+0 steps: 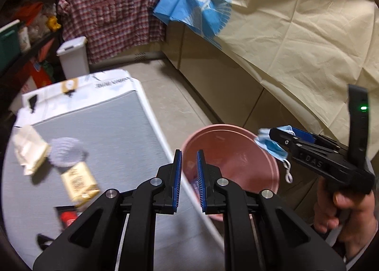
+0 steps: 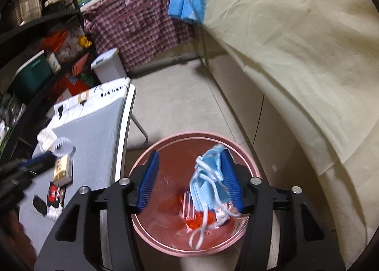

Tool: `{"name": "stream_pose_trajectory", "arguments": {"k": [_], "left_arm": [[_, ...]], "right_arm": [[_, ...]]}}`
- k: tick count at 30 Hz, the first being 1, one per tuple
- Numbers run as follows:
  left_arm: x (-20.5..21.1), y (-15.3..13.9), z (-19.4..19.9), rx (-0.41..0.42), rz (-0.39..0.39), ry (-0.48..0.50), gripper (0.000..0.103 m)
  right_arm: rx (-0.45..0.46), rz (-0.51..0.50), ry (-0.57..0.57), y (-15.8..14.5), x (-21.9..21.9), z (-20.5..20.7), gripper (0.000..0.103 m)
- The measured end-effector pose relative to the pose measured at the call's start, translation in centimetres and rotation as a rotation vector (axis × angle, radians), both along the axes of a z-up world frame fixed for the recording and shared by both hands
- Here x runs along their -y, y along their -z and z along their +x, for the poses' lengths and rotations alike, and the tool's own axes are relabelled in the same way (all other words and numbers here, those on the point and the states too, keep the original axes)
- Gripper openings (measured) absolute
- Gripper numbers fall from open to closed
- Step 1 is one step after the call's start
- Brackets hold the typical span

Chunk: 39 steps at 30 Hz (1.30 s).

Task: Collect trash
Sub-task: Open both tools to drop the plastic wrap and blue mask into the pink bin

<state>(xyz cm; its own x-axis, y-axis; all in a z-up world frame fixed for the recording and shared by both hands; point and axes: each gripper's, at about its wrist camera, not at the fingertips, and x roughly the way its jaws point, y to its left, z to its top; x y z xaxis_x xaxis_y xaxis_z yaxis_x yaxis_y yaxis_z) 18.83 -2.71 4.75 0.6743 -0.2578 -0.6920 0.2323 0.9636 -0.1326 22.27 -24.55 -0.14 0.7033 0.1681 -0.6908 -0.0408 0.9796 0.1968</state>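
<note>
While right tool (image 2: 189, 179) hangs spread over pink bin (image 2: 151, 230), blue mask (image 2: 209, 181) clings to one pad; risk: loop snags, mask misses. Left tool (image 1: 189, 176) nearly closed, empty; wrappers (image 1: 79, 182) near worktop (image 1: 123, 128) left edge.

The wrappers (image 1: 78, 181) at the left of the left view are blurred, their print unreadable. The red packet (image 1: 67, 219) at lower left is half hidden by the tongs (image 1: 189, 159). The bucket (image 2: 151, 152) contents are partly covered by the mask (image 2: 208, 176).
</note>
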Motion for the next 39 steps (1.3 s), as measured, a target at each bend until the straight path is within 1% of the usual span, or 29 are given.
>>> {"name": "stream_pose_trajectory", "arguments": {"k": [6, 8, 10, 13, 14, 15, 16, 17, 18, 19, 21, 22, 24, 25, 26, 28, 30, 31, 32, 33, 34, 35, 36, 37, 38, 39], "left_arm": [[-5.2, -2.3, -2.4, 0.024, 0.020, -0.036, 0.013], [-6.9, -2.9, -3.5, 0.030, 0.029, -0.048, 0.013], [-8.6, -3.4, -4.6, 0.036, 0.041, -0.057, 0.013], [-10.8, -4.0, -6.0, 0.045, 0.053, -0.069, 0.013], [-11.4, -4.1, -6.3, 0.047, 0.053, -0.075, 0.013], [-12.2, -4.2, -6.7, 0.051, 0.050, -0.082, 0.013], [-12.6, -4.3, -7.0, 0.055, 0.048, -0.086, 0.013], [-13.4, -4.4, -7.4, 0.063, 0.041, -0.097, 0.013], [-13.9, -4.3, -7.6, 0.069, 0.035, -0.106, 0.013], [-14.5, -4.3, -7.8, 0.074, 0.023, -0.119, 0.013], [-15.9, -4.1, -8.0, 0.077, -0.026, -0.146, 0.013], [-16.5, -4.0, -7.9, 0.078, -0.050, -0.158, 0.013], [-17.2, -3.7, -8.0, 0.087, -0.064, -0.172, 0.013], [-17.6, -3.6, -8.0, 0.089, -0.068, -0.180, 0.013], [-17.8, -3.5, -8.0, 0.090, -0.069, -0.183, 0.013], [-18.6, -3.4, -8.1, 0.093, -0.076, -0.193, 0.013], [-19.2, -3.4, -8.2, 0.093, -0.090, -0.203, 0.013], [-19.5, -3.4, -8.3, 0.093, -0.095, -0.207, 0.013], [-19.8, -3.4, -8.4, 0.094, -0.101, -0.210, 0.013], [-20.0, -3.3, -8.5, 0.095, -0.103, -0.210, 0.013], [-20.2, -3.4, -8.6, 0.098, -0.103, -0.210, 0.013], [-20.3, -3.4, -8.7, 0.102, -0.102, -0.211, 0.013], [-20.4, -3.5, -8.8, 0.105, -0.104, -0.211, 0.013], [-20.4, -3.6, -8.9, 0.108, -0.107, -0.210, 0.013], [-20.5, -3.7, -8.9, 0.112, -0.110, -0.209, 0.013], [-20.5, -3.7, -8.9, 0.114, -0.111, -0.209, 0.013]], "right_arm": [[-0.002, -0.024, -0.015, -0.2, -0.9, -0.6, 0.055], [-0.006, -0.014, -0.033, -0.2, -1.2, -0.7, 0.055], [-0.032, -0.060, -0.042, 0.3, -1.8, -0.6, 0.055], [-0.057, -0.033, -0.057, 0.6, -1.6, -0.6, 0.055], [-0.067, -0.074, -0.046, 0.8, -1.8, -0.6, 0.055], [-0.084, -0.085, -0.049, 1.1, -1.9, -0.5, 0.055], [-0.101, 0.001, -0.073, 1.2, -1.5, -0.4, 0.055], [-0.093, 0.045, -0.076, 1.0, -1.3, -0.6, 0.054], [-0.070, 0.026, -0.062, 0.6, -1.3, -0.8, 0.055], [-0.051, -0.023, -0.048, 0.4, -1.5, -0.9, 0.056], [-0.090, 0.033, -0.056, 0.9, -1.1, -0.7, 0.055], [-0.102, 0.047, -0.039, 1.1, -0.9, -0.6, 0.055], [-0.080, 0.001, -0.032, 0.9, -1.2, -0.8, 0.055], [-0.080, 0.022, -0.046, 0.8, -1.2, -0.8, 0.055], [-0.105, 0.058, -0.056, 1.2, -1.0, -0.4, 0.055], [-0.127, 0.011, -0.038, 1.7, -1.2, -0.2, 0.056], [-0.138, 0.082, -0.057, 1.7, -0.8, -0.1, 0.055], [-0.140, 0.032, -0.044, 1.8, -1.0, 0.0, 0.056], [-0.145, 0.022, -0.049, 2.0, -1.2, 0.1, 0.056], [-0.157, 0.074, -0.065, 2.2, -1.1, 0.2, 0.055], [-0.157, 0.071, -0.060, 2.2, -1.2, 0.3, 0.055], [-0.146, -0.008, -0.046, 2.2, -1.7, 0.2, 0.057], [-0.154, 0.023, -0.072, 2.3, -1.8, 0.3, 0.056], [-0.174, 0.115, -0.098, 2.6, -1.5, 0.5, 0.053], [-0.170, 0.086, -0.068, 2.6, -1.5, 0.6, 0.054], [-0.151, 0.002, -0.036, 2.3, -1.7, 0.5, 0.057]]}}
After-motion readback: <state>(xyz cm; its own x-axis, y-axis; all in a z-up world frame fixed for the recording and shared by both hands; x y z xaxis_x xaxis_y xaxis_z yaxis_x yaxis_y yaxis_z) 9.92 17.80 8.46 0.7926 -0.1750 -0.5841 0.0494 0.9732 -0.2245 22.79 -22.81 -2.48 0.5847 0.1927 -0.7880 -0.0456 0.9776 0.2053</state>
